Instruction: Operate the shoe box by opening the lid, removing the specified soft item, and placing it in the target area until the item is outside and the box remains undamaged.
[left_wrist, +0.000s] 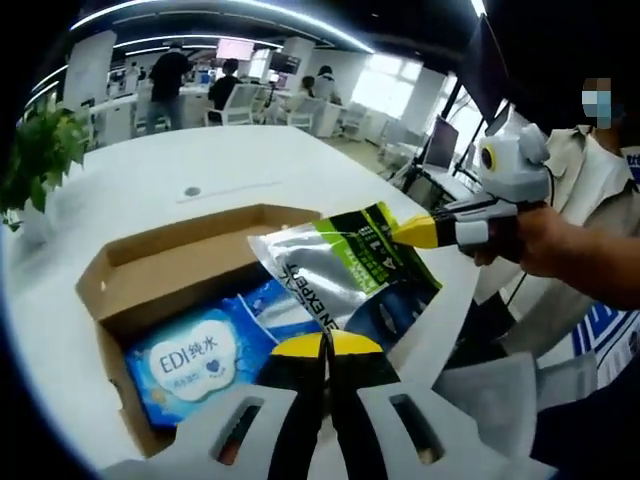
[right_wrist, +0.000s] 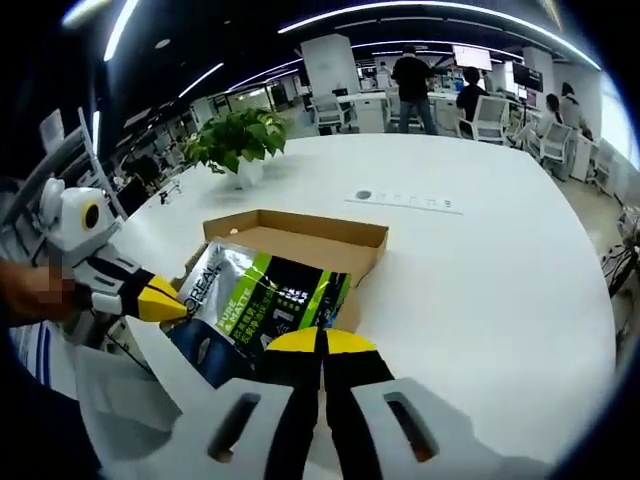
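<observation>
Both grippers pinched the same glossy silver, green and dark-blue foil pouch (left_wrist: 345, 275), one at each end, so it hung stretched and half lifted over the open brown cardboard shoe box (left_wrist: 130, 270); likely held that way to carry it clear without dragging on the box walls. In the left gripper view the left gripper (left_wrist: 325, 345) had its yellow-tipped black jaws pressed together on the pouch's lower edge, and the right gripper (left_wrist: 425, 232) came in from the right, its yellow jaws closed on the pouch's upper corner, a hand (left_wrist: 545, 240) behind it. In the right gripper view the right gripper (right_wrist: 320, 342) clamped the pouch (right_wrist: 265, 295) at its near edge, with the left gripper (right_wrist: 165, 300) nipping the far-left corner. Box (right_wrist: 290, 235) lid was already open, corrugated walls looked intact. Inside lay a soft light-blue plastic pack of wipes (left_wrist: 195, 365), flat on the bottom. Pouch looked crinkly, flexible, reflective. Box sat on a smooth white round table (right_wrist: 480, 260); a leafy green potted plant (right_wrist: 235, 140) stood well apart. Pouch not yet outside.
</observation>
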